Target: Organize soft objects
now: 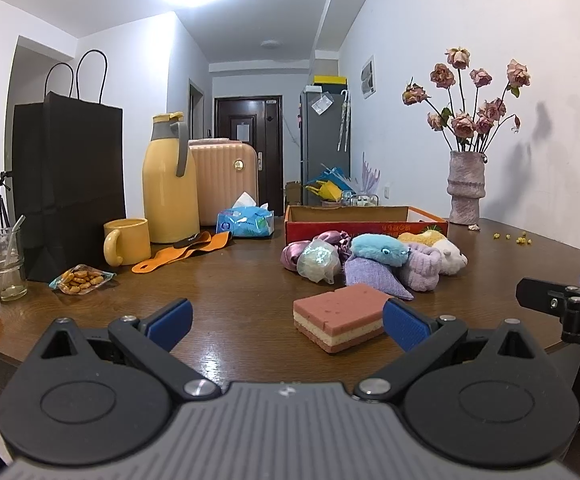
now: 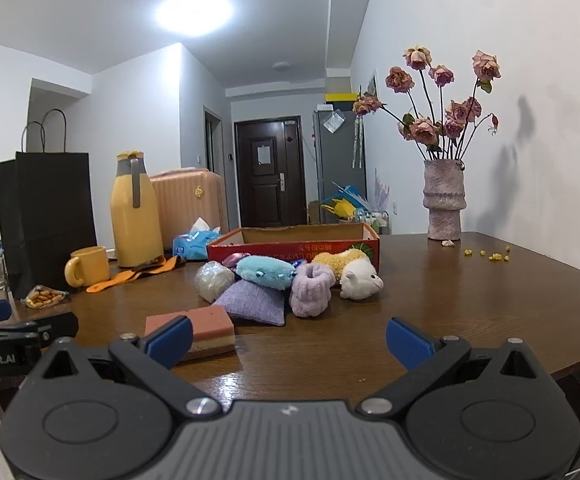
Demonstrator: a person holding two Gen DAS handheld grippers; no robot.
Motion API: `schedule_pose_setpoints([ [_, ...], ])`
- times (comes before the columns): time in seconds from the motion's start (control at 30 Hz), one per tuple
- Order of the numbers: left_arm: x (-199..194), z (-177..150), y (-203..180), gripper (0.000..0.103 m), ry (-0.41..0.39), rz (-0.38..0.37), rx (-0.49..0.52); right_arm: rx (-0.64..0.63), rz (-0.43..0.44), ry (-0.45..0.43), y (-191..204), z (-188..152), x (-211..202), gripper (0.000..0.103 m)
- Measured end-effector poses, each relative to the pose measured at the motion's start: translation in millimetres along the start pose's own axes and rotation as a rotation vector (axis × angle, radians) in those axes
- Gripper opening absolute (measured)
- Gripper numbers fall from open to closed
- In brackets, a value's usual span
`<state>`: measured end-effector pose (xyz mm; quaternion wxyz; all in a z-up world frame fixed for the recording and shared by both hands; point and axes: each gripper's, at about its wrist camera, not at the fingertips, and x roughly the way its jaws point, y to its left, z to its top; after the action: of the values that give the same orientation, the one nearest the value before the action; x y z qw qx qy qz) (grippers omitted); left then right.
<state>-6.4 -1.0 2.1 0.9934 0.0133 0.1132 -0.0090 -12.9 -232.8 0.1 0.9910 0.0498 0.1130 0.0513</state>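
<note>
Hovering low over wooden table (image 1: 230,280), left gripper (image 1: 288,320) & right gripper (image 2: 289,338) both wide open, holding nothing; layered sponge (image 1: 340,316) near soft-toy pile (image 2: 290,280).

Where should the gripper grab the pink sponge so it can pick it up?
Probably across its two long side faces, coming in low from the near side. The pink sponge lies flat on the table, a layered block apart from the soft-toy pile, with bare wood around it. The left gripper is open and nearest to it.
</note>
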Motion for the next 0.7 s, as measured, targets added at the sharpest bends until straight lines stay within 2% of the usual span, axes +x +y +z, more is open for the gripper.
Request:
schedule_pose_setpoints([
  [0.13, 8, -2, 3, 0.103, 0.007, -0.034, 0.005, -0.001, 0.027, -0.041, -5, 0, 0, 0.103],
  [0.2, 15, -4, 6, 0.103, -0.005, -0.054, 0.000, -0.043, 0.038, -0.070, -7, -1, 5, 0.103],
  [0.27, 25, -5, 4, 0.103, -0.016, -0.026, 0.010, -0.078, 0.024, -0.078, -8, -2, 18, 0.103],
  [0.53, 74, -4, 3, 0.103, 0.052, 0.013, 0.009, -0.068, -0.027, -0.016, -22, 8, 80, 0.103],
  [0.6, 82, -4, 5, 0.103, 0.060, 0.036, -0.001, -0.071, -0.019, -0.002, -21, 8, 90, 0.103],
  [0.7, 93, -4, 6, 0.103, 0.102, 0.024, 0.014, -0.069, 0.014, 0.020, -20, 6, 101, 0.103],
])
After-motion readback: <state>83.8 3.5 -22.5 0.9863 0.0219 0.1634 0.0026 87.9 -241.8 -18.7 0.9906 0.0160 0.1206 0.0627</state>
